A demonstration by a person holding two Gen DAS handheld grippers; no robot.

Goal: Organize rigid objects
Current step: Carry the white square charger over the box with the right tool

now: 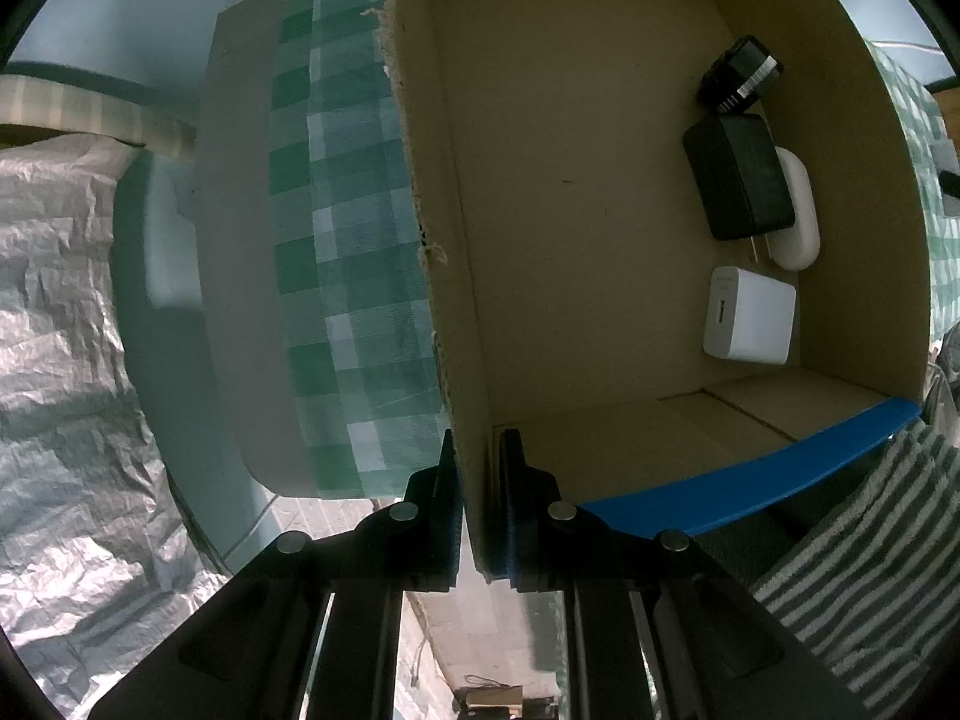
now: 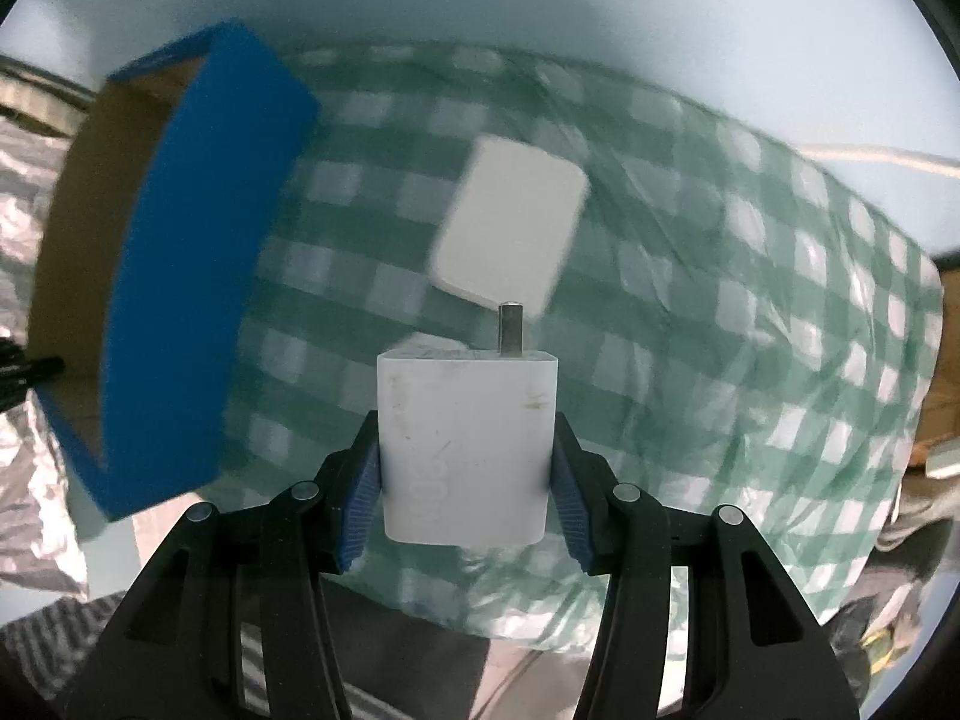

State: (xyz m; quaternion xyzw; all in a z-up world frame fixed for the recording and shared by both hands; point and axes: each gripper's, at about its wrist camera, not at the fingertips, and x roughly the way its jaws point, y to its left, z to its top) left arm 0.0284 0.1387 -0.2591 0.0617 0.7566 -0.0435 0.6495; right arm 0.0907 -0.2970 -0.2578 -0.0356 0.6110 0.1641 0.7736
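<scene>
An open cardboard box (image 1: 576, 180) with a blue outer face (image 1: 750, 492) stands on a green checked cloth (image 1: 336, 240). Along its right wall lie a black adapter (image 1: 738, 180), a white oval case (image 1: 795, 216), a white cube charger (image 1: 750, 315) and a small black plug (image 1: 741, 75). My left gripper (image 1: 478, 438) points down and is shut on the box's left wall. In the right wrist view my right gripper (image 2: 465, 420) is shut on a white wall charger (image 2: 468, 444), prong forward, above the cloth. A flat white block (image 2: 510, 228) lies on the cloth beyond it.
The blue side of the box (image 2: 198, 276) rises left of my right gripper. Crinkled silver sheeting (image 1: 54, 360) lies at the left, and a grey striped towel (image 1: 870, 540) by the box's near corner. A pale table surface (image 2: 540, 0) extends past the cloth.
</scene>
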